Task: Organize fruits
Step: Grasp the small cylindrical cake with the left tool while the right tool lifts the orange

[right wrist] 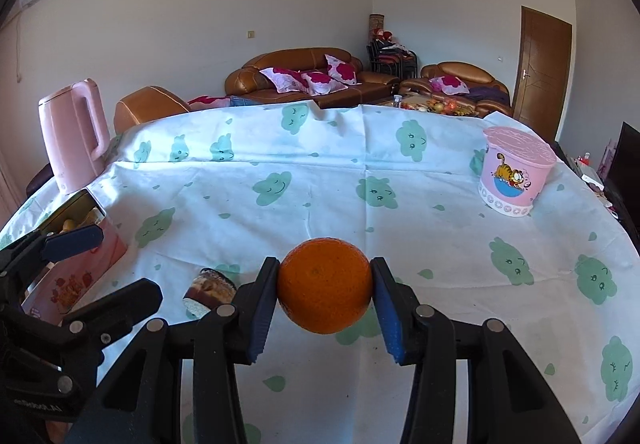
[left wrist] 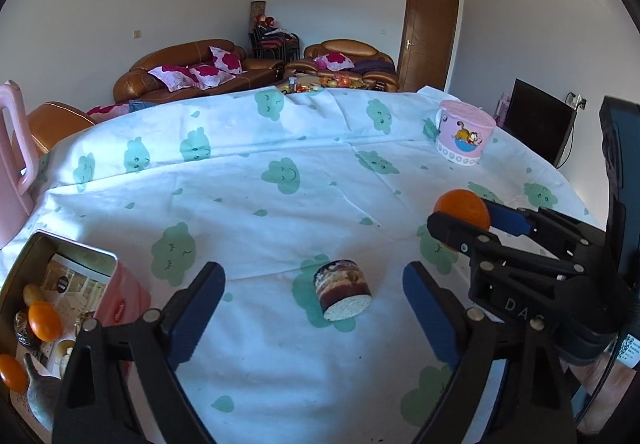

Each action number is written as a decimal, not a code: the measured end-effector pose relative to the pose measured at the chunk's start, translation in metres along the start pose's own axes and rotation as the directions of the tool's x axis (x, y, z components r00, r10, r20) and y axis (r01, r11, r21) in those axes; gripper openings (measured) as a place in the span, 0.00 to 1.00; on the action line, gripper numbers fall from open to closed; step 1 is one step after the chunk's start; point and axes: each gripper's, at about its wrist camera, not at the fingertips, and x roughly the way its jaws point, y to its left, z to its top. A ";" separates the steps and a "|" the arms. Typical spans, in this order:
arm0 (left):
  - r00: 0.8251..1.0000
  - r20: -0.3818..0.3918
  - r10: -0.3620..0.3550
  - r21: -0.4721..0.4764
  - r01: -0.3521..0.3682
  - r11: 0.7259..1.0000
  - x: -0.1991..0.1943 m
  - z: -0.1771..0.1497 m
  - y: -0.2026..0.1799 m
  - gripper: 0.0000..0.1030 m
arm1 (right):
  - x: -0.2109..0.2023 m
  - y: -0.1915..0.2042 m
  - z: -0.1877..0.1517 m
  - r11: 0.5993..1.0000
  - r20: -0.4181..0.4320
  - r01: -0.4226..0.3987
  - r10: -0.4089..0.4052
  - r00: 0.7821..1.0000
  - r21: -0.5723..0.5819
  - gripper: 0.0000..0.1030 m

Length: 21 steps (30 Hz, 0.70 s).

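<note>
My right gripper (right wrist: 325, 294) is shut on an orange (right wrist: 324, 284) and holds it above the cloud-print tablecloth; the same orange (left wrist: 464, 210) and gripper (left wrist: 476, 222) show at the right of the left wrist view. My left gripper (left wrist: 314, 308) is open and empty, hovering low over the cloth with a small cake roll (left wrist: 343, 294) lying between and just beyond its fingers. A pink tin box (left wrist: 96, 284) at the left holds several fruits, including an orange one (left wrist: 45, 321). The box (right wrist: 80, 268) and cake roll (right wrist: 208, 290) also show in the right wrist view.
A pink kettle (right wrist: 76, 136) stands at the table's far left. A pink cartoon tub with lid (right wrist: 514, 172) stands at the far right. Brown sofas and a low table with fruit lie beyond the table's far edge. A dark screen (left wrist: 538, 126) stands right.
</note>
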 end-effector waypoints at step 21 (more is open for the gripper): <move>0.990 -0.129 -0.051 0.017 0.054 0.998 0.043 0.002 -0.014 0.35 | 0.009 -0.016 -0.005 0.998 -0.020 -0.058 0.059 0.998 0.022 0.46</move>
